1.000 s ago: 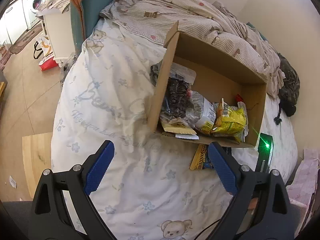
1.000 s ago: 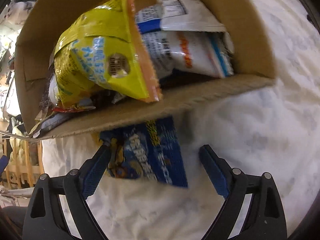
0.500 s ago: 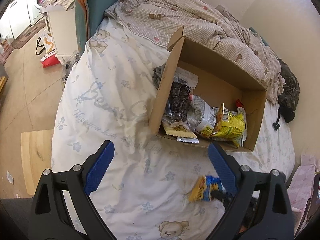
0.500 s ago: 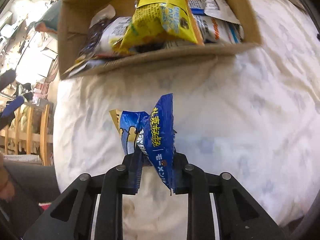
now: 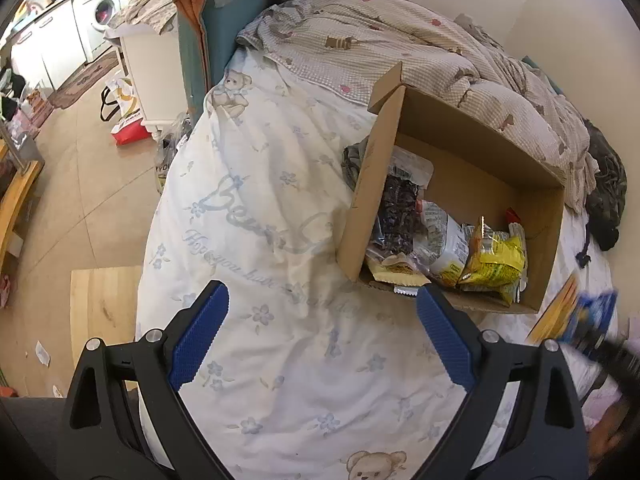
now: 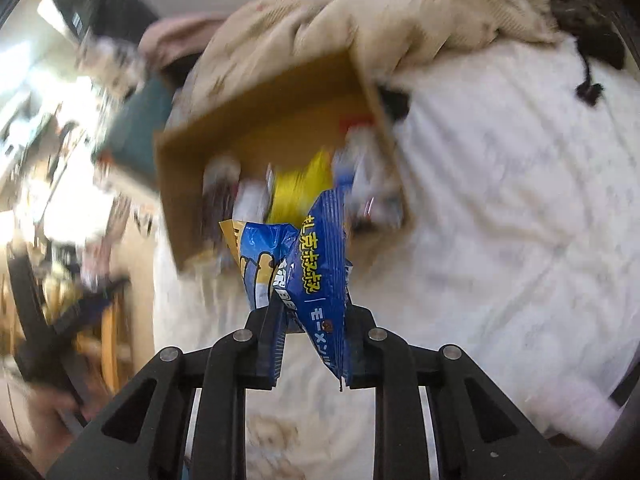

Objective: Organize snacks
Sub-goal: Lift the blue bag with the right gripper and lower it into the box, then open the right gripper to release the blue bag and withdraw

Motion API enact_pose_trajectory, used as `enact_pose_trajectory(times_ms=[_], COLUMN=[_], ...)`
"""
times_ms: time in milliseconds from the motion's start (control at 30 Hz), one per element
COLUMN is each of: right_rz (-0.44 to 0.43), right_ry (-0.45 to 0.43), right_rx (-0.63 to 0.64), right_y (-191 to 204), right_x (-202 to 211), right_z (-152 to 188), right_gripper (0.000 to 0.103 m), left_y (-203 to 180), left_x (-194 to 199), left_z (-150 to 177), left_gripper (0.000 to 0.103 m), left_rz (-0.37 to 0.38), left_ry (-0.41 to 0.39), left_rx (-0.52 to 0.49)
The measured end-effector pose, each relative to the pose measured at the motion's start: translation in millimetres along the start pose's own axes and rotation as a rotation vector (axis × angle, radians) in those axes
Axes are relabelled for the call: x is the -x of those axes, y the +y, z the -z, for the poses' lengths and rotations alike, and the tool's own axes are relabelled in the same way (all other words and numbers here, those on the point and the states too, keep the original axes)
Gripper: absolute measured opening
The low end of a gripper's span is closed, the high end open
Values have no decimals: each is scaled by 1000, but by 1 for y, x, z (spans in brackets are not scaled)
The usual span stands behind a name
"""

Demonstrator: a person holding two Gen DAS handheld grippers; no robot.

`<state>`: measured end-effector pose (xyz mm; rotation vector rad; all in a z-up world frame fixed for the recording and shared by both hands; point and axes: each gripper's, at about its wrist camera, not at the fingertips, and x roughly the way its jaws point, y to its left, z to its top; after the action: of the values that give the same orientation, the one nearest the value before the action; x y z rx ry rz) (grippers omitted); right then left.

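Observation:
A cardboard box lies on the bed with several snack packs inside, among them a yellow bag and a dark pack. My right gripper is shut on a blue and yellow snack bag and holds it in the air in front of the box; the view is blurred. That bag also shows blurred at the right edge of the left wrist view. My left gripper is open and empty above the white sheet, short of the box.
The box rests on a white bear-print sheet. A rumpled checked quilt lies behind it. A dark garment lies at the right. The floor, a white cabinet and a wooden board are at the left.
My right gripper closed on the blue bag beside the box, lifted it off the sheet and swung it up to the right. My left gripper stayed open and drew back slightly.

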<state>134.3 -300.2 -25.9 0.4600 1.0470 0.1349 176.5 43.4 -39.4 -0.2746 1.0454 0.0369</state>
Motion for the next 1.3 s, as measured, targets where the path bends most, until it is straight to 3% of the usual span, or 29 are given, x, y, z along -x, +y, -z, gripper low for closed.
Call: enact_pose_trajectory(times_ms=[167, 267, 500, 667, 733, 767, 800, 833, 933, 1067, 1133, 1300], right_rz=[39, 63, 89, 94, 82, 77, 79, 86, 100, 38, 25, 9], right_ry=[-29, -3, 60, 61, 67, 63, 58, 29, -21, -5, 2, -35], right_rx=[4, -4, -29, -78, -93, -93, -91, -87, -61, -60, 2, 47], right_y=[13, 24, 33, 32, 32, 33, 33, 34, 34, 26, 26, 24], right_x=[-8, -41, -86, -91, -91, -89, -86, -80, -63, -50, -42, -15], right_z=[-56, -80, -89, -84, -85, -85, -86, -86, -87, -82, -79, -65], right_gripper=[23, 23, 25, 28, 36, 45, 73, 86, 86, 86, 87, 98], left_y=[-7, -10, -4, 4, 4, 4, 4, 3, 0, -4, -6, -9], left_x=[1, 5, 10, 11, 9, 9, 9, 10, 11, 12, 13, 17], left_z=[-5, -8, -7, -7, -6, -6, -6, -6, -6, -4, -2, 10], left_gripper=[93, 93, 93, 93, 93, 93, 93, 93, 93, 93, 93, 93], left_rz=[-3, 3, 14, 24, 31, 33, 33, 33, 37, 42, 38, 24], left_ry=[-12, -26, -25, -13, -3, -2, -2, -4, -12, -27, -36, -38], left_rx=[-8, -18, -15, 12, 19, 19, 17, 14, 3, -12, -20, -57])
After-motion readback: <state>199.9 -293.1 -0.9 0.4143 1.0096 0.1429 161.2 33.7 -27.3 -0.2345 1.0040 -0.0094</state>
